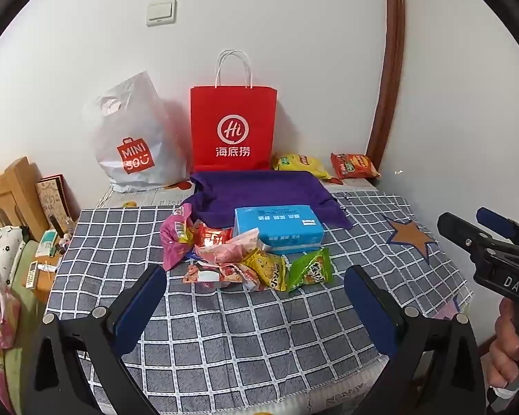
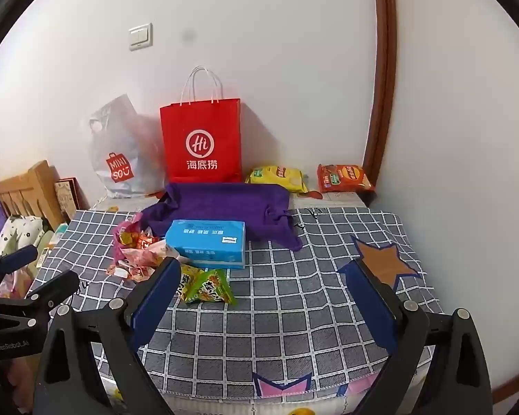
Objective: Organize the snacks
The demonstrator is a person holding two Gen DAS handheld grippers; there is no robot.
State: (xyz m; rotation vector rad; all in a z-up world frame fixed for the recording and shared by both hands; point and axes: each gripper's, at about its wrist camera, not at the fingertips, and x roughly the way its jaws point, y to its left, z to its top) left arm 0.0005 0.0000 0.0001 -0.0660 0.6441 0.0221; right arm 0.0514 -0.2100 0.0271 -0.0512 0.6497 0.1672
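Observation:
A heap of small snack packets (image 1: 231,259) lies on the checked tablecloth (image 1: 225,339), among them a pink packet (image 1: 174,242), a yellow packet (image 1: 268,268) and a green packet (image 1: 311,269). The green packet (image 2: 212,288) also shows in the right wrist view, near that gripper's left finger. Behind the heap sits a blue tissue pack (image 1: 278,228) on a purple cloth (image 1: 259,190). My left gripper (image 1: 256,287) hangs open, short of the heap, with nothing between its fingers. My right gripper (image 2: 264,287) is open and empty over the cloth. A yellow chip bag (image 1: 299,164) and an orange chip bag (image 1: 354,166) lie by the wall.
A red paper bag (image 1: 233,128) and a white plastic shopping bag (image 1: 138,145) stand against the back wall. A wooden bed frame (image 1: 7,193) and clutter lie off the table's left edge. A brown door frame (image 1: 387,69) rises at the right. A hand (image 1: 508,349) holds the right gripper.

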